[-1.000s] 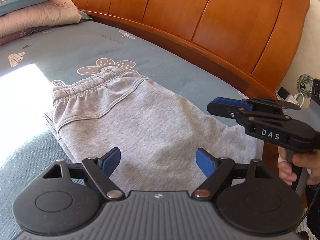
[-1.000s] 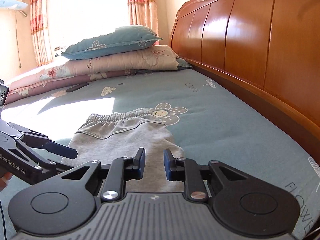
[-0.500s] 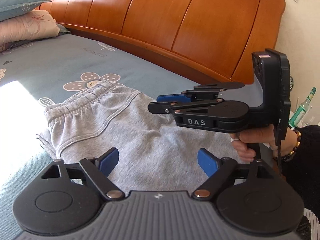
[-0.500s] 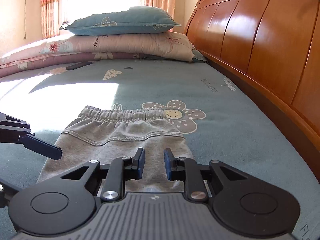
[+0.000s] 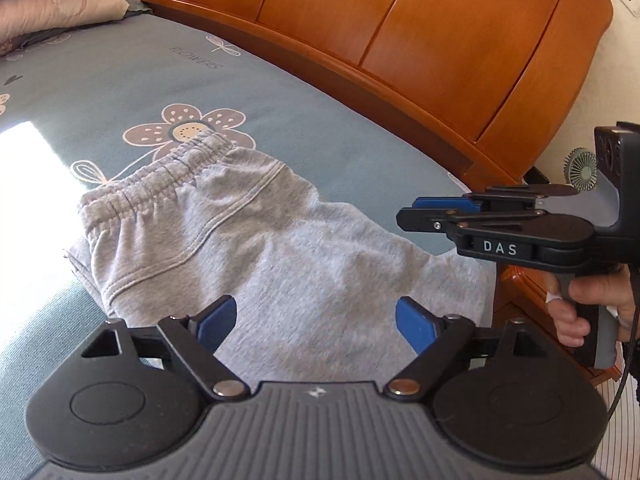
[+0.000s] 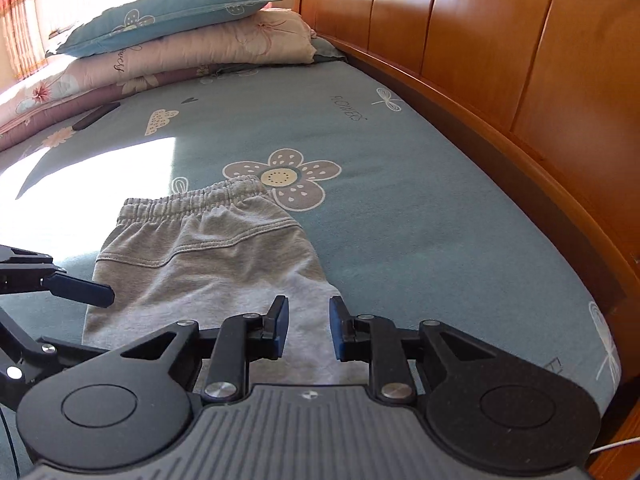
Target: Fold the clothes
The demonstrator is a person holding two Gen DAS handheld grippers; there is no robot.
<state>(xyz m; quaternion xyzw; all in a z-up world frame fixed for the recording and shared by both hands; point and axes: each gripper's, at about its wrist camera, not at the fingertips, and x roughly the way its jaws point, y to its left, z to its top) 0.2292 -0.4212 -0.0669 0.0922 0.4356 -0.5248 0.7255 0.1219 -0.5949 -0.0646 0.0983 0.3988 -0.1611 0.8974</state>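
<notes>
Grey sweatpants (image 5: pixel 256 248) lie flat on the bed (image 5: pixel 280 92), on its blue flowered sheet, with the elastic waistband (image 5: pixel 160 176) toward the pillows (image 6: pixel 168 32) and the legs running back toward the two grippers and over the bed's near edge. They look already doubled lengthwise, one leg on the other, so I judge the first fold done and a crosswise fold next.

Over the past second both hands have shifted. In the left view the right gripper (image 5: pixel 416 210) swung in over the cloth and has now drawn back to the right side, near the end of the wooden headboard (image 5: pixel 400 40). The garment itself has not moved in that time; its folds and outline look the same. To me that reads as repositioning before a grasp low on the legs, not a fold under way.

The left gripper (image 5: pixel 316 320) hovers above the leg fabric with its fingers (image 5: pixel 218 322) spread wide, nothing between them. On the right gripper the fingers (image 6: pixel 280 326) stand only narrowly apart, a small gap with cloth visible below it, but they hold nothing and do not seem to touch the pants.
</notes>
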